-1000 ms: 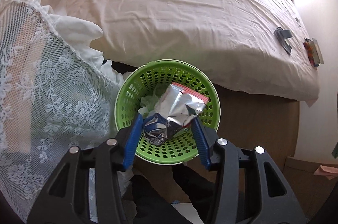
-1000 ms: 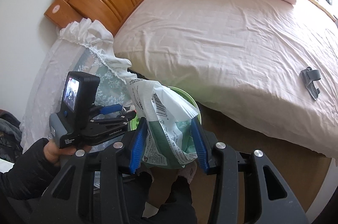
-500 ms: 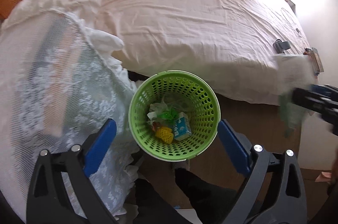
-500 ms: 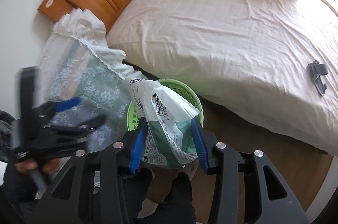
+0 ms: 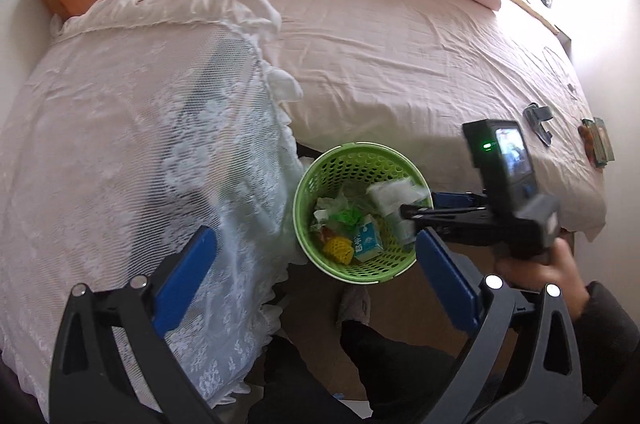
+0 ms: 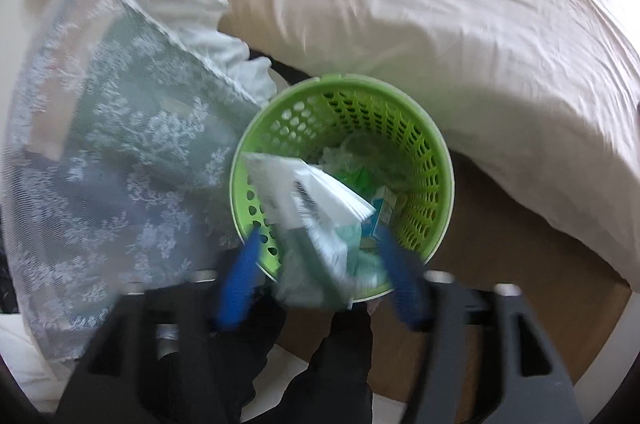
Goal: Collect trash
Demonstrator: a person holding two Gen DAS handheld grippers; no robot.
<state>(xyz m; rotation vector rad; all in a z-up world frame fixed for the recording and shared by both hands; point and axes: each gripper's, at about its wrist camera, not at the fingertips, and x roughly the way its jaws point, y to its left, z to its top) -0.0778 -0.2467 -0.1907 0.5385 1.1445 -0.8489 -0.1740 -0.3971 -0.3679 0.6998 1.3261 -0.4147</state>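
Left wrist view looks down on a green basket standing on the floor between a lace-covered stand and the pink bed. The left claw hangs above it with its blue pads spread wide and nothing between them — its jaws have just been opening. Inside the basket lie a small blue-and-white carton, a yellow scrap and crumpled wrappers. The right claw, blurred in its own view, has its pads apart after just opening; the white-and-green plastic bag sits between them at the basket's near rim — apparently free of both pads, though the blur makes that uncertain.
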